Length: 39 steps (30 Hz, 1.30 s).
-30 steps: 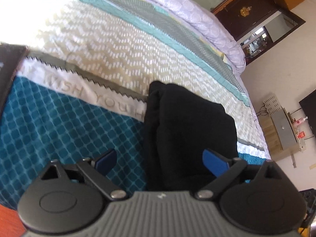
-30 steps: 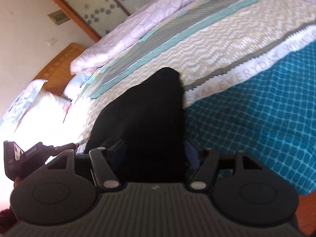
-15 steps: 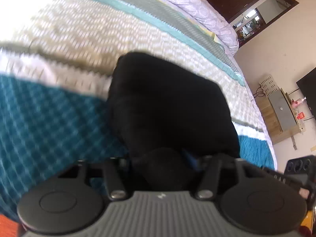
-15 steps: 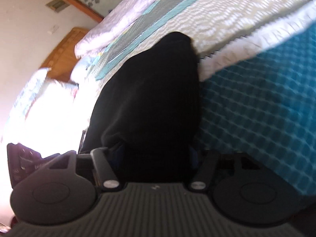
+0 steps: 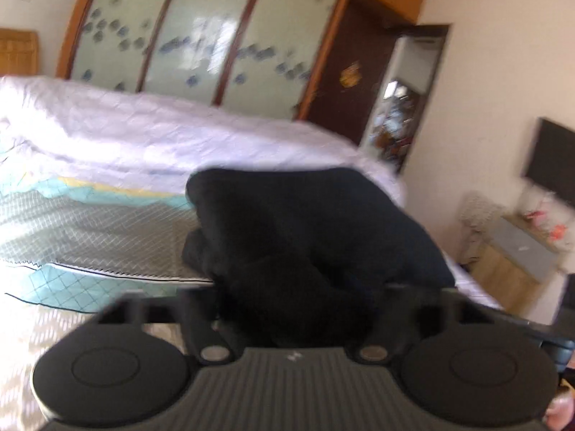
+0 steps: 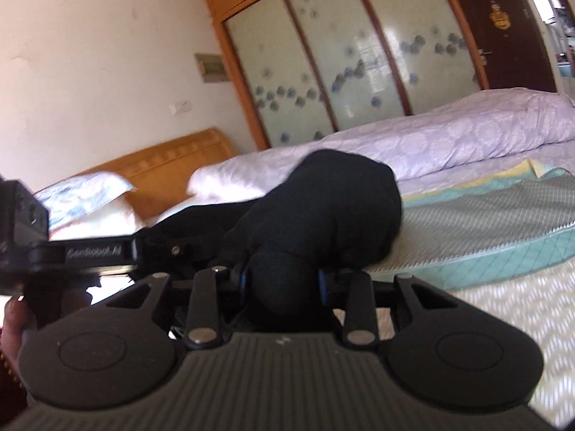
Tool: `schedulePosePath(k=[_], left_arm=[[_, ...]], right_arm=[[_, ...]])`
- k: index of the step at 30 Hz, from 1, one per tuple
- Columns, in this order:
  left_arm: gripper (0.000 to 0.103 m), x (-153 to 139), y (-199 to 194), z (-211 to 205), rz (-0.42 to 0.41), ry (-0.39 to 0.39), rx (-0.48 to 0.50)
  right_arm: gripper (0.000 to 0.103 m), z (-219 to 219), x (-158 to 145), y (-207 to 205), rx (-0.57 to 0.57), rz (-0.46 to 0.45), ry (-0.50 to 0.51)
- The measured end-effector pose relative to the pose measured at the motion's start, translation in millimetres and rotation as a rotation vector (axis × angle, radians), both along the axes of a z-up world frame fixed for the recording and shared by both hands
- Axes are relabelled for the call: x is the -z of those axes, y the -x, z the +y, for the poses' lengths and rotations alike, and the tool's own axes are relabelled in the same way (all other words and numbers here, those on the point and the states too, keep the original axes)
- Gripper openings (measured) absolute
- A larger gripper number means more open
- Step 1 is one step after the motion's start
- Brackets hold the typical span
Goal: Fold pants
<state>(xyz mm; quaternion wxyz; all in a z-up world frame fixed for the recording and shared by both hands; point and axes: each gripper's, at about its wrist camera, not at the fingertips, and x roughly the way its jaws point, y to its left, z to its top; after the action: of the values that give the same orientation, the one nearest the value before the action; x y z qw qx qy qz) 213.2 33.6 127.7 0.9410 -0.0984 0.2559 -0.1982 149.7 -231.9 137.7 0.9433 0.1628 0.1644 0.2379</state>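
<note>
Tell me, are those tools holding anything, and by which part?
Black pants, bunched. The right tool is closing on a wad at their near edge. The left tool has cloth between its opening jaws; whether it grips is unclear.

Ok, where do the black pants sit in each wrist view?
Left wrist: black pants bunched at centre, running down between the left gripper's opening jaws.
Right wrist: pants at centre, pinched in the right gripper.
Shared landmark: the frosted-glass wardrobe doors behind the bed.
</note>
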Motion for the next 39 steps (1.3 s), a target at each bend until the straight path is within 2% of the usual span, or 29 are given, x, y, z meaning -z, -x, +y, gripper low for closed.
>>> schedulePosePath(k=[1, 2, 3, 4, 6, 7, 9, 12, 15, 20, 24, 29, 34, 39], left_arm=[[0.098, 18.5, -17.3, -4.0, 0.034, -0.046, -0.054], [0.082, 42.9, -34.3, -10.7, 0.103, -0.119, -0.121], [0.072, 64.6, -43.8, -13.8, 0.179, -0.166, -0.157], [0.066, 85.1, -45.0, -12.1, 0.238, -0.158, -0.16], [0.07, 113.9, -30.0, -5.9, 0.277, -0.103, -0.152], [0.072, 124.5, -16.8, -6.3, 0.279, -0.111, -0.161], [0.075, 137.0, 8.1, -3.5, 0.276, -0.13, -0.175], [0.075, 140.1, 40.5, -1.0, 0.306, -0.13, -0.194], [0.075, 127.8, 68.8, -1.1, 0.302, -0.146, -0.179], [0.078, 94.3, 122.1, -13.1, 0.283, -0.182, -0.158], [0.08, 68.2, 161.9, -21.5, 0.269, -0.224, -0.175], [0.082, 48.6, 205.5, -22.3, 0.251, -0.25, -0.195], [0.085, 41.8, 237.4, -18.7, 0.248, -0.251, -0.215], [0.086, 42.1, 267.4, -19.2, 0.223, -0.265, -0.229]], right_arm=[[0.073, 0.2, 16.9, -19.6, 0.067, 0.011, 0.031], [0.085, 1.6, 36.1, -40.0, 0.151, 0.053, 0.104], [0.086, 1.8, 58.1, -57.4, 0.22, 0.127, 0.166], [0.076, -3.0, 79.4, -66.6, 0.248, 0.214, 0.171], [0.07, -24.6, 116.7, -55.1, 0.205, 0.307, 0.055], [0.07, -29.6, 129.8, -43.4, 0.189, 0.325, 0.024], [0.07, -32.8, 148.8, -19.0, 0.176, 0.362, 0.029], [0.07, -34.3, 159.0, 17.6, 0.171, 0.414, -0.003], [0.07, -32.2, 143.9, 49.4, 0.18, 0.424, -0.025], [0.07, -16.2, 108.2, 81.0, 0.178, 0.402, 0.076], [0.07, -11.0, 82.2, 118.5, 0.192, 0.375, 0.103], [0.071, 0.1, 68.8, 150.5, 0.217, 0.364, 0.171], [0.071, 10.0, 63.7, 177.9, 0.221, 0.377, 0.159], [0.071, 17.8, 58.9, 207.5, 0.215, 0.341, 0.174]])
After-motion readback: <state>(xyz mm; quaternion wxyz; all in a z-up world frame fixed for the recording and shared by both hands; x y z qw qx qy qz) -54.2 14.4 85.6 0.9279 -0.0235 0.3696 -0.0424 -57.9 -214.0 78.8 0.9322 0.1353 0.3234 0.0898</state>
